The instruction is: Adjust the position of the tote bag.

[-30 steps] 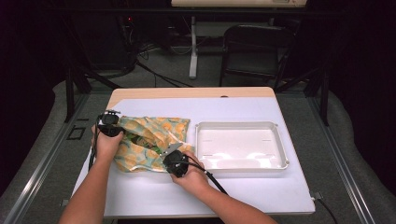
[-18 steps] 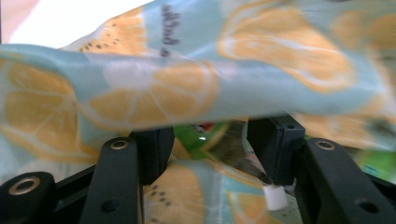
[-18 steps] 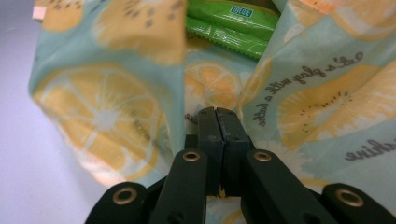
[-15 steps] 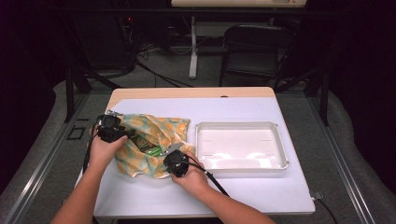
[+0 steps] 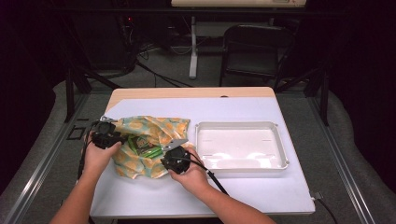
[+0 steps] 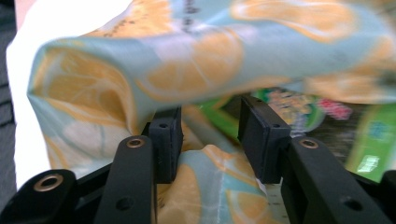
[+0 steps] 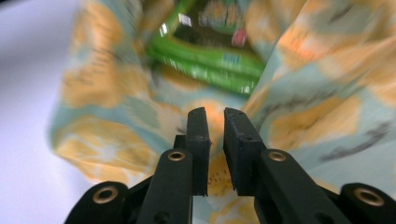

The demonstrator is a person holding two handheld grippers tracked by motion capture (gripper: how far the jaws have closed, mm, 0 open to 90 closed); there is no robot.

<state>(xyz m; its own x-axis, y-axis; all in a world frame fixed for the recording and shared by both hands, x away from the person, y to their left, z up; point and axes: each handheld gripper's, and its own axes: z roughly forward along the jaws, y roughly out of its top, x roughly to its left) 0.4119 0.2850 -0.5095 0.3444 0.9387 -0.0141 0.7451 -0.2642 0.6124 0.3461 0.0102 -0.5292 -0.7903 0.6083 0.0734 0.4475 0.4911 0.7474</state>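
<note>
1. Shifted since the earlier high views: left gripper [image 5: 103, 136] carried up and toward the table's left edge, dragging the bag's rim with it; right gripper [image 5: 175, 158] hardly moved.
2. Stood on a white-covered table [image 5: 261, 191], wood showing along the far edge.
3. Sat empty near the right edge: a white tray [image 5: 279, 149], just beside the bag.
4. Lay on the left half of the table, close to the left edge: an orange-slice print cloth bag [image 5: 152, 128], mouth spread between the two grippers.
5. Showed inside that mouth: a green snack packet [image 5: 144, 147], partly covered by cloth.
6. Left gripper [image 6: 208, 135]: jaws moderately wide, just closing in again after a wide opening; a fold of bag cloth between them, pads not visibly pressing it.
7. Right gripper [image 7: 215, 135]: jaws narrowly parted and just opening, bag cloth right in front of them, not clamped.
8. Risk, judged from this: with neither tool pinching firmly, cloth could slip free and the mouth fall shut over the packet; a jaw closing blind could also nip the packet together with the cloth and drag both.
</note>
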